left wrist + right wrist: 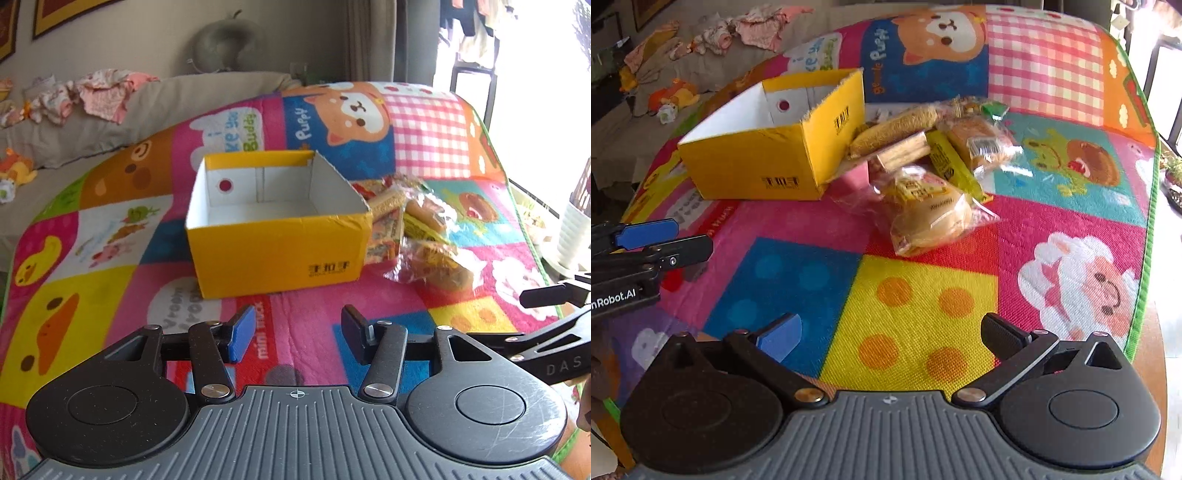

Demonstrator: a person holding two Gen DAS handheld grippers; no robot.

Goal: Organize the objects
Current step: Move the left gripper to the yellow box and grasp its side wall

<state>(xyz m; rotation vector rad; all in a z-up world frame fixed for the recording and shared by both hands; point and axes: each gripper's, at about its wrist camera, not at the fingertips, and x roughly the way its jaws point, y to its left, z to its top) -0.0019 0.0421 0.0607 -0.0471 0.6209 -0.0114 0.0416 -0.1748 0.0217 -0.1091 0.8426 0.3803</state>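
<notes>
- Nearest the lens, the right tool (890, 332) hovers over the patchwork play mat (923, 302), fingers spread wide and nothing between them; the yellow square with orange dots lies straight ahead of it.
- The left tool (297, 336) hangs low over the mat's pink band, its jaws likewise parted and empty, and it shows again at 9 o'clock in the right wrist view.
- In the middle ground lies the work: a heap of wrapped snacks, with a clear-bagged bun (929, 212) closest at 12 o'clock from the right tool.
- Behind the bun lie a yellow bar packet (955, 166), a second wrapped cake (979, 142) and long biscuit-like packs (897, 133), overlapping one another and pressed against the box wall.
- The yellow cardboard box (273, 254) stands upright and open-topped at 12 o'clock from the left tool, its white inside bare, the heap touching its side at 2 o'clock.
- The job looks barely begun, since no packet is in the box.
- The next move likely falls to the right tool: advance on the bun, close gently on its slack wrapper and carry it over the rim.
- Farthest back, loose clothes (757, 26) lie on a grey sofa.
</notes>
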